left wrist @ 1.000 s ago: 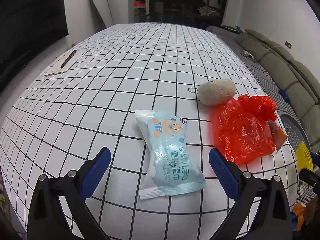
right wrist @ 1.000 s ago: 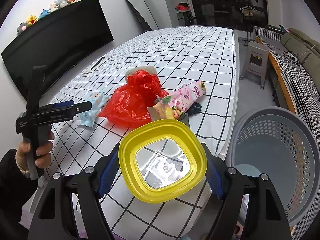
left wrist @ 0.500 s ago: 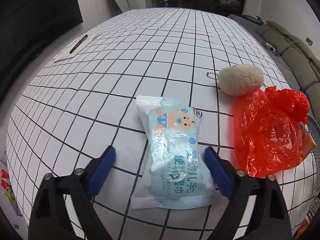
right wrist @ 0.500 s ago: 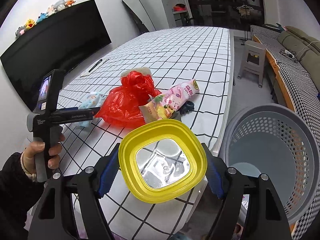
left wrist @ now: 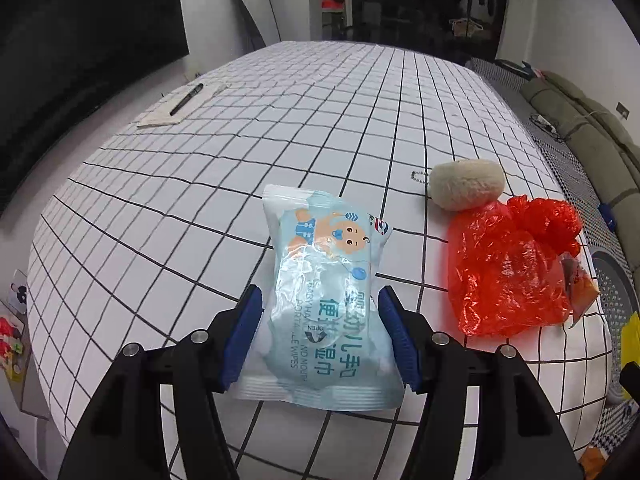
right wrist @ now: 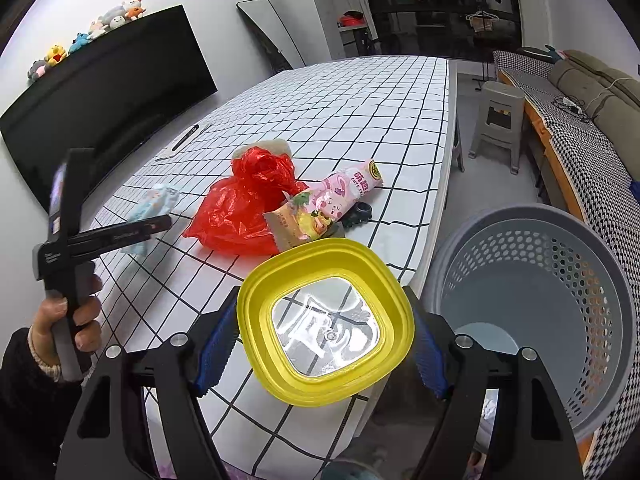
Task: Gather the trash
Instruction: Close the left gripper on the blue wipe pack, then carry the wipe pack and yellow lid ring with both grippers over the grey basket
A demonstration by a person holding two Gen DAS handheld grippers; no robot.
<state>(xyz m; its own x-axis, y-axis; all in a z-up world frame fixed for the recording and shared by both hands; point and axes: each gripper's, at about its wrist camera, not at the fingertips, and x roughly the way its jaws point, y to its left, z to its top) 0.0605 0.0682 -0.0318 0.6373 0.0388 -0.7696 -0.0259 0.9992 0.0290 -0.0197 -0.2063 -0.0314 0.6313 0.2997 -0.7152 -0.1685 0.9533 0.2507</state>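
The wipes packet (left wrist: 326,300) lies flat on the checked worktop (left wrist: 280,128) with its long axis running away from the left tongs (left wrist: 320,336), its near sealed end toward the camera and the cartoon-baby end pointing up the worktop, tilted slightly left. The left tongs are closed on the packet, blue pads (left wrist: 244,332) pressing its two long sides near the lower half. From the right wrist view, the left hand (right wrist: 66,320) grips the tool's handle upright, fingers wrapped round it, with the tongs reaching level over the worktop's near-left edge. The packet is pale blue and white, glossy and creased, printed with blue lettering. Just right of it sits a crumpled red plastic bag (left wrist: 512,268), with a beige fuzzy lump (left wrist: 466,190) touching the bag's far side. The right tongs (right wrist: 324,332) clamp a yellow square tub (right wrist: 326,320) by its sides, its clear bottom facing the camera, held off the worktop's edge beside a grey perforated basket (right wrist: 560,280). Beyond the tub lie a pink snack wrapper (right wrist: 348,194) and a yellow snack packet (right wrist: 304,224) against the red bag.
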